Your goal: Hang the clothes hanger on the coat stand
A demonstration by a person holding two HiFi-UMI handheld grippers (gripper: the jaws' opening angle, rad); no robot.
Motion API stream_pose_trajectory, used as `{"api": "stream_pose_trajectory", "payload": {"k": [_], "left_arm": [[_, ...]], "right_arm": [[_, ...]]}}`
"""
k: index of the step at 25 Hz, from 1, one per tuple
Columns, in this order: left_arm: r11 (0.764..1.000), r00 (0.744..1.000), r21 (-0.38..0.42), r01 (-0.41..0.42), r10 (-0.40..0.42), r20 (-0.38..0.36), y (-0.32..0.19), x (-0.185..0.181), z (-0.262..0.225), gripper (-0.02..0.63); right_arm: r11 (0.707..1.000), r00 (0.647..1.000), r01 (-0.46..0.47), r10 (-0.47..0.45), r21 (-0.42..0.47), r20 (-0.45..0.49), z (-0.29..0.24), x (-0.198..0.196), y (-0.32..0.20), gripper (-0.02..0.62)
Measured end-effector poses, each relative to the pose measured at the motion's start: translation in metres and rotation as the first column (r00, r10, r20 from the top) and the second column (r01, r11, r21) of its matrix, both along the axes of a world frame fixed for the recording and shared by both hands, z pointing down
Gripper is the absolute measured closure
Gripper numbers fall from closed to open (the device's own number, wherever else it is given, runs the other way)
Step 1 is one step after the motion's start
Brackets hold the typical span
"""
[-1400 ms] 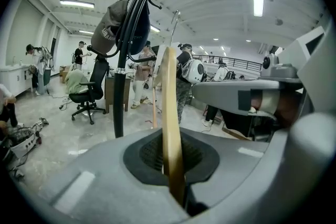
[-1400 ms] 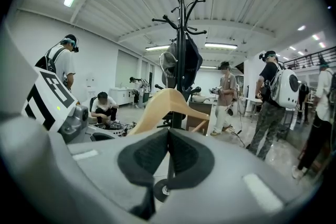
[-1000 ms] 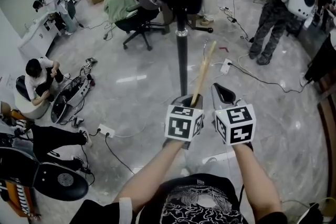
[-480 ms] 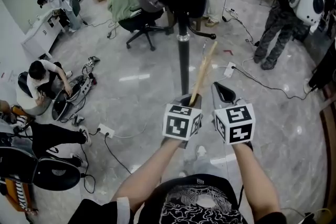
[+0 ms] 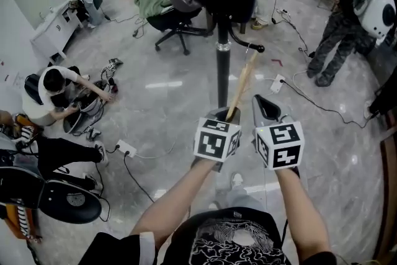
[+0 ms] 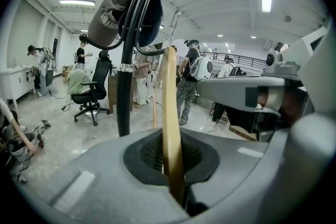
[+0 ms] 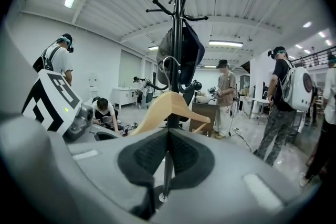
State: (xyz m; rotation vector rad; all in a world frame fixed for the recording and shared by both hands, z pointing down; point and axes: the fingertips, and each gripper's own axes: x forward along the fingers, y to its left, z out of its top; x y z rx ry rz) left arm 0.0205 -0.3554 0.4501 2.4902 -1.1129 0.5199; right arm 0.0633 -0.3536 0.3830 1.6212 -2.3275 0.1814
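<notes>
While the left tongs (image 5: 226, 115) pinch the wooden hanger (image 5: 242, 85), its long axis slanting up-frame toward the coat stand (image 5: 222, 68) just beyond at centre, the right tongs (image 5: 265, 107) sit pressed together, empty, just beside.

In the head view the stand's (image 5: 222, 68) top runs off the far edge, and its foot is hidden behind your left gripper (image 5: 226, 113). The hanger's (image 5: 242, 87) near end disappears into that gripper, and its hook is too thin to make out there. The left gripper view shows the hanger only edge-on.
</notes>
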Motion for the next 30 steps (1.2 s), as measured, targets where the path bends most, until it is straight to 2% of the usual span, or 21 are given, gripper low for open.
{"api": "stream_pose_trajectory", "payload": {"k": [18,30], "left_arm": [[0.999,0.999,-0.031,0.026,-0.025,0.028,-0.04,0.01,0.022,0.603],[0.996,0.998,-0.06,0.06,-0.059,0.028,-0.067,0.001,0.04,0.603]], "right_arm": [[0.999,0.998,0.048,-0.047,-0.018,0.031,0.016,0.003,-0.043,0.595],[0.996,0.996,0.084,-0.083,-0.029,0.036,0.027,-0.003,-0.06,0.595]]}}
